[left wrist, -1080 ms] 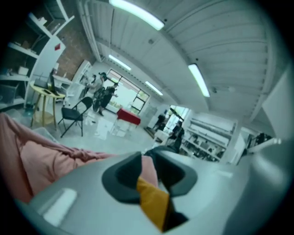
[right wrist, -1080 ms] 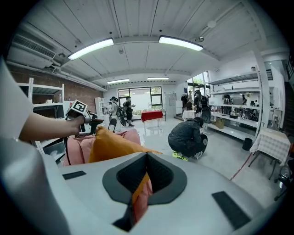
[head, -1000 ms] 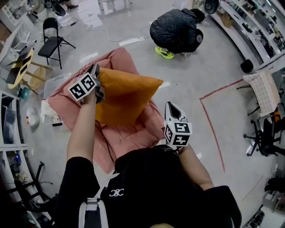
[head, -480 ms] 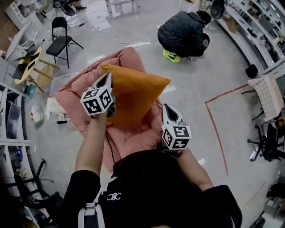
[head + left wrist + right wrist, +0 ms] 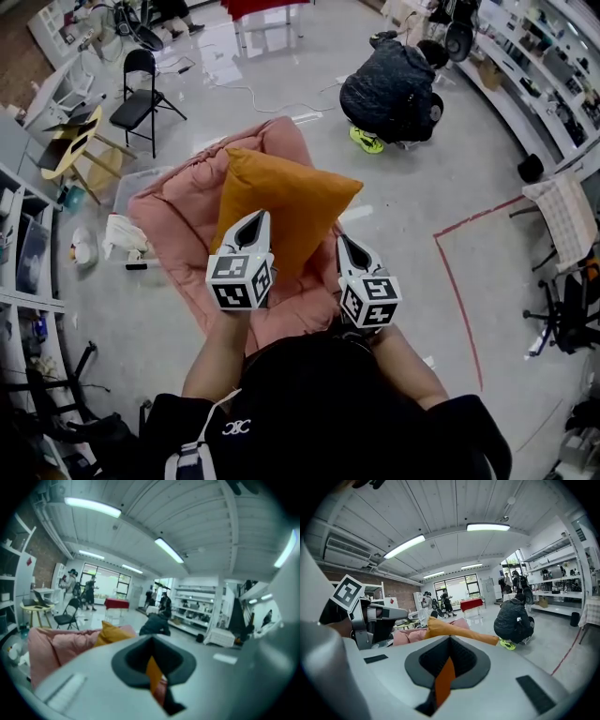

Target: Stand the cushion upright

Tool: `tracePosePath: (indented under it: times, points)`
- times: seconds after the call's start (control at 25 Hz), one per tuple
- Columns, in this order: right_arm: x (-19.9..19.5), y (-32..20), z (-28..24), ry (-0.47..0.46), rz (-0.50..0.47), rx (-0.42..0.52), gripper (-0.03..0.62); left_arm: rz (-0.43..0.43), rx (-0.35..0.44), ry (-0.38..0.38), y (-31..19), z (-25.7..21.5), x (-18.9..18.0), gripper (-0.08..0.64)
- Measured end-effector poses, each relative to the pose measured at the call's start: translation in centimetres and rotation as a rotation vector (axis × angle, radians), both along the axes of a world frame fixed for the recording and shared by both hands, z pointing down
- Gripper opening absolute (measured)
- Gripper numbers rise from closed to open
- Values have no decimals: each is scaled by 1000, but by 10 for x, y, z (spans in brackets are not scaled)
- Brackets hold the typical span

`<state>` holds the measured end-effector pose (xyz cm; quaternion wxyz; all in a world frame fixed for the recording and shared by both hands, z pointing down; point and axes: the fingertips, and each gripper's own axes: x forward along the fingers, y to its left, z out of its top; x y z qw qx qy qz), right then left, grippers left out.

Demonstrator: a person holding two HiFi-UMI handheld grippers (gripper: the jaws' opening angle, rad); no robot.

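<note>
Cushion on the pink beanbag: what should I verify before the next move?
1. Cushion standing upright on the pink beanbag: ok.
2. Left gripper shut, holding nothing: ok.
3. Right gripper shut, holding nothing: ok.
4. Both grippers clear of the cushion: cannot tell; in the head view their tips sit at its lower edge.
5. Crouching person apart from the beanbag: ok.

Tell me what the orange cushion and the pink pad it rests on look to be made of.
Orange cushion: a cloth cover over soft filling, matte. It shows no gloss, and it has pointed corners and a plump middle. Pink pad: padded fabric, probably quilted, matte. Soft folds and stitched-looking lines cross it. The fibre of either cannot be told.
</note>
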<state>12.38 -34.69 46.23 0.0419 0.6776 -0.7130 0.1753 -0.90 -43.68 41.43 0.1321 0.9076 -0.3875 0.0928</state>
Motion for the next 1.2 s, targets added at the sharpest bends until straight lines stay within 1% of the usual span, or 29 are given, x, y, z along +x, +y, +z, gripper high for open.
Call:
tracePosePath:
  times: [0.16,0.36,0.6,0.84,1.2]
  points:
    - [-18,6,-6,13,-33,31,-2,34,-36,-11,33,20,5,-3]
    - [-29,12,-1,-10,-60,6,-3,58,-51,-32,52,33,11,-3]
    - [-32,14,-5,-12,-90,1,-3,90,-82,-19,69,36,25,-3]
    - [-35,14,-4,-12,-96,4,-2,100,-77,-27,73,35,28,-3]
    - [-37,13,3,-33,-99,-10,-3,89,-116,-47,75,52,24,-3]
